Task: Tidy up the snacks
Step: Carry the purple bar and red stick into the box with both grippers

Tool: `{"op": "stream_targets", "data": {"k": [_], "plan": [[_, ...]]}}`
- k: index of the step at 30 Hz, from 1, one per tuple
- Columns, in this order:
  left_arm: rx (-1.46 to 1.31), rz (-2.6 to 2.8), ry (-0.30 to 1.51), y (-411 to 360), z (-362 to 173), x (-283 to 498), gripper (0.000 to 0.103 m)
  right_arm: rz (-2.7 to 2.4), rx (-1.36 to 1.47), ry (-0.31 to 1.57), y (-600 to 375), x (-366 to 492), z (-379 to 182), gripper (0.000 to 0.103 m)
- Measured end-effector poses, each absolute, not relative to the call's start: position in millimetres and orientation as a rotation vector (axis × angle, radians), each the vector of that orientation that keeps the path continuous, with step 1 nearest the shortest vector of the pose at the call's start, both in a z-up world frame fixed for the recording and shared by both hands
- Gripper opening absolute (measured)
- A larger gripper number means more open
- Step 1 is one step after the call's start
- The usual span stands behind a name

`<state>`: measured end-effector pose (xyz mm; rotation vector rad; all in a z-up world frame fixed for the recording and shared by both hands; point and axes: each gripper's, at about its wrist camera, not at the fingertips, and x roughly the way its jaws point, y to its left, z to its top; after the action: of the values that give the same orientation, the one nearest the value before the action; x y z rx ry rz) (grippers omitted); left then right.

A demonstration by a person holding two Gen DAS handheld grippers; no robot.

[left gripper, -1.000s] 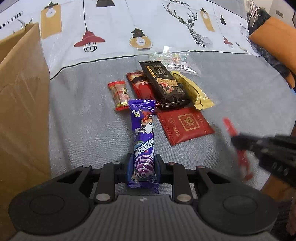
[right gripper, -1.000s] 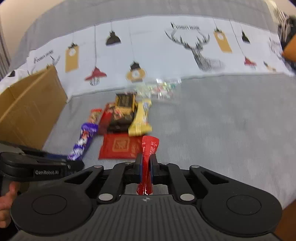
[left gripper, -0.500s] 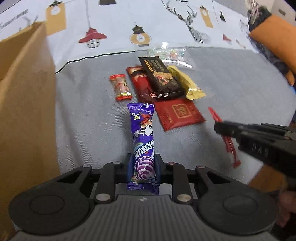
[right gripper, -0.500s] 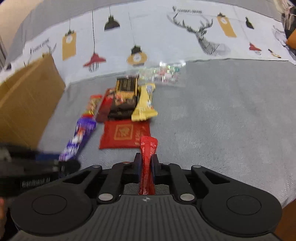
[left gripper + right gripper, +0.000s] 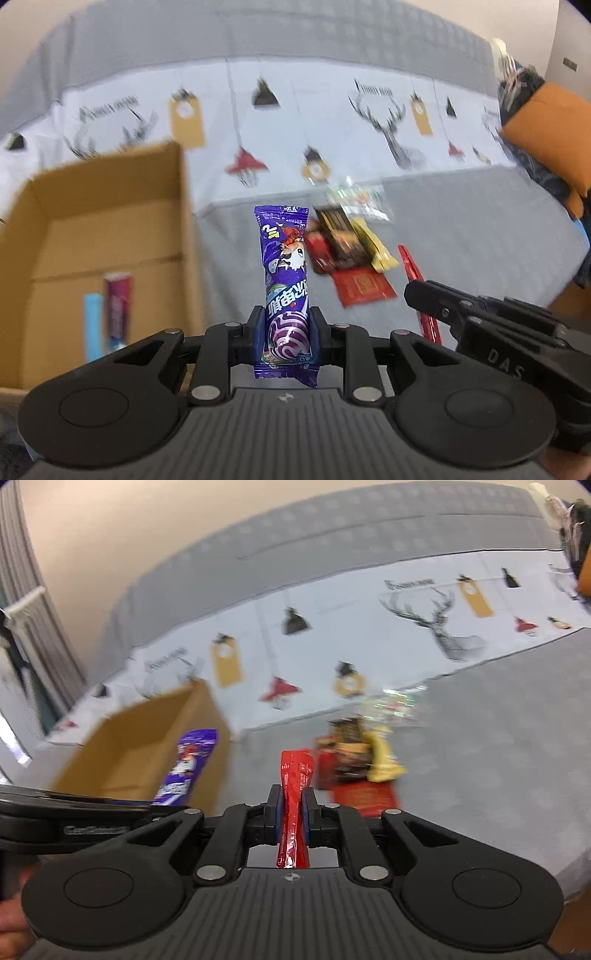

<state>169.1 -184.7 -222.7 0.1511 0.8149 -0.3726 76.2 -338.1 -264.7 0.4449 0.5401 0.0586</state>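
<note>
Left wrist view: left tongs [image 5: 284, 334] clamped on purple snack bar [image 5: 285, 273], held above the grey bed [image 5: 461, 236]; open cardboard box [image 5: 110, 221] at left.
Right wrist view: right tongs [image 5: 293, 814] clamped on red stick packet [image 5: 294, 794]; snack pile [image 5: 358, 760] lies beyond.

Two wrist fisheyes looking forward and down over the grey blanket [image 5: 461, 229]

Each camera is sitting just behind its own gripper's fingers, close above them. The left view is facing the cardboard box [image 5: 110, 236] from near, seeing inside it; the right view is facing it from farther right, box [image 5: 147, 738] at left. Both are sharing the box, the snack pile [image 5: 351, 254] [image 5: 362, 760] right of it, and the printed sheet [image 5: 314, 122] behind.
</note>
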Motion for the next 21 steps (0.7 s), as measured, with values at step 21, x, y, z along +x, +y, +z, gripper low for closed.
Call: {"op": "stream_targets", "data": {"k": [21], "plan": [[-0.169, -0.292, 0.536, -6.2, -127.8, 165.0, 0.026, 0.297, 0.209, 0.418, -164.4, 116.2, -124.6, 0.011]]}}
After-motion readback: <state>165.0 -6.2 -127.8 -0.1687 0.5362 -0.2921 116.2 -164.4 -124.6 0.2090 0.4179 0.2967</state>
